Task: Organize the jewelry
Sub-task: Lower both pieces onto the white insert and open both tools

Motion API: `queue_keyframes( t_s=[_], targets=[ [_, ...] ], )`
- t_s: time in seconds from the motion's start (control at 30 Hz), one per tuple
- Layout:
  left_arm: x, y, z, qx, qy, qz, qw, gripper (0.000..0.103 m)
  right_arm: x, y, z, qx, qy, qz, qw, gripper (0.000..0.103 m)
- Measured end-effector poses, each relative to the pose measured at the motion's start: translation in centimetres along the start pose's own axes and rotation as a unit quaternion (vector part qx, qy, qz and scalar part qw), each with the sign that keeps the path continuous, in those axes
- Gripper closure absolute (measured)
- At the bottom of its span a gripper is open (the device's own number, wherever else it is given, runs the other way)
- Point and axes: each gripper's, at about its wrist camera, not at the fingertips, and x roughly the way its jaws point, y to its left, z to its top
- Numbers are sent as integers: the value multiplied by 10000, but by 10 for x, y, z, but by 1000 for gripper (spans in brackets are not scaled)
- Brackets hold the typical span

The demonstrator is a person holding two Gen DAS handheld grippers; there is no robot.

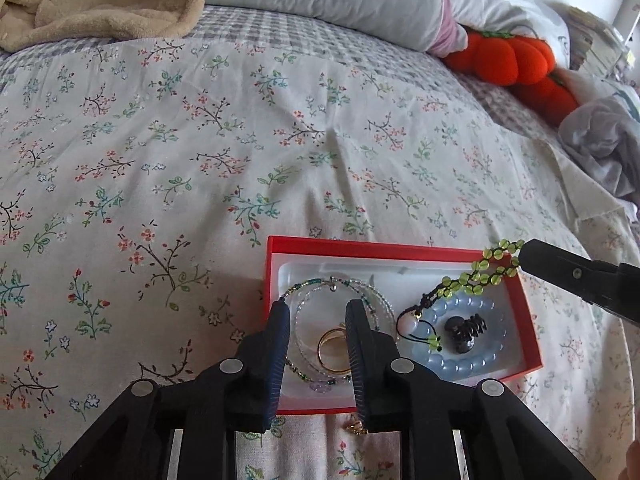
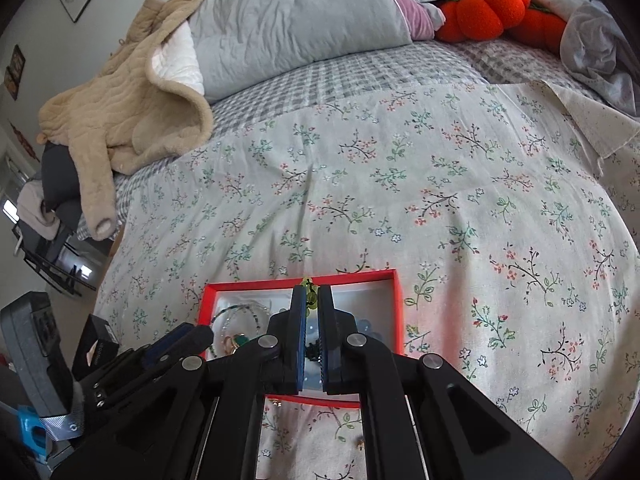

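1. The right gripper [image 2: 313, 300], black with blue-lined pads, is clamped on a strand of small lime-green beads knotted on black cord [image 1: 486, 268], held over the right half of an open red cardboard box with a white liner [image 1: 390, 246]; the strand's pale pendant end hangs down to the ring of milky blue beads [image 1: 466, 342] lying there.

2. The left gripper [image 1: 318, 308] hovers over the box's left half, jaws apart, nothing pressed between them; under it lie a gold ring [image 1: 334, 354] and thin strings of clear and green seed beads [image 1: 332, 284].

3. Judged by look, the green strand is light and limp; it will swing and drape, and its loops could snag on the black coiled piece [image 1: 466, 328] inside the blue ring. A pinch on the knotted cord seems safer than on the smooth, slippery beads.

4. The box sits on a soft floral bedspread [image 1: 200, 160] that gives under weight, so it may tip if pushed.

5. Beyond lie a grey pillow [image 2: 304, 20], a beige fleece garment [image 2: 132, 108] and orange plush pumpkins [image 2: 488, 4] at the head of the bed.
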Motion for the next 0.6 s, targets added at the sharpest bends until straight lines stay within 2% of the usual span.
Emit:
queue_keyframes(
  t_s=[0.1,0.3,0.37,0.47,0.6],
  targets=[
    [0,1,0,-11,50,17,10000,76,4,-9,1,56,63,-122,9999,98],
    [-5,1,-4,68,94,166,9998,59,2,-18,1,87,259,-111,9996,95],
    [-10,0,-5,96,106,190,9997,55,-3,-19,0,67,268,-104,9996,80],
    [-17,-2,-8,173,77,237,9995,45,-12,-21,-1,102,250,-11,9996,65],
    [-25,-3,-14,245,88,289,9992,31,-25,-19,-6,-20,261,38,9996,63]
  ],
)
